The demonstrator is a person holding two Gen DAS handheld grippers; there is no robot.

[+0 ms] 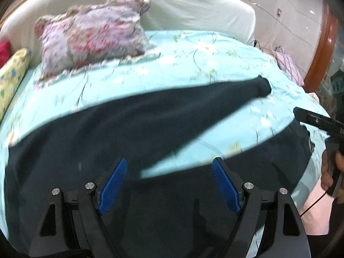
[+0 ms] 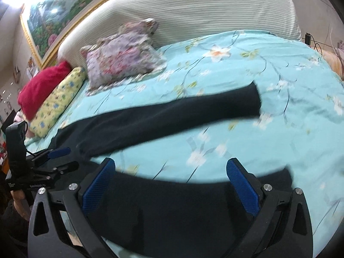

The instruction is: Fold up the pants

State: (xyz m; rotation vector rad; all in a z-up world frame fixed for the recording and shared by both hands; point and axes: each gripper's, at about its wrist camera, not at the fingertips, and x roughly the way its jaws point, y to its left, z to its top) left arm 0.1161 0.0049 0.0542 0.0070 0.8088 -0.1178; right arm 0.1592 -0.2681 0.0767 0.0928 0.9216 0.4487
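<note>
Dark navy pants (image 1: 150, 116) lie spread flat on a light blue floral bedspread (image 1: 193, 49), legs apart in a V. One leg runs to the far right, ending in a cuff (image 1: 262, 87); the other leg lies along the near edge (image 2: 193, 197). My left gripper (image 1: 169, 182) is open and empty above the crotch and waist part. My right gripper (image 2: 172, 185) is open and empty above the near leg. The left gripper also shows at the left of the right wrist view (image 2: 53, 159). The right gripper shows at the right edge of the left wrist view (image 1: 318, 122).
A floral purple pillow (image 1: 92, 34) sits at the head of the bed, with a yellow bolster (image 2: 58, 103) and a red cushion (image 2: 43, 88) to its left. A white padded headboard (image 2: 193, 10) stands behind. A wooden post (image 1: 320, 49) stands beyond the bed's right side.
</note>
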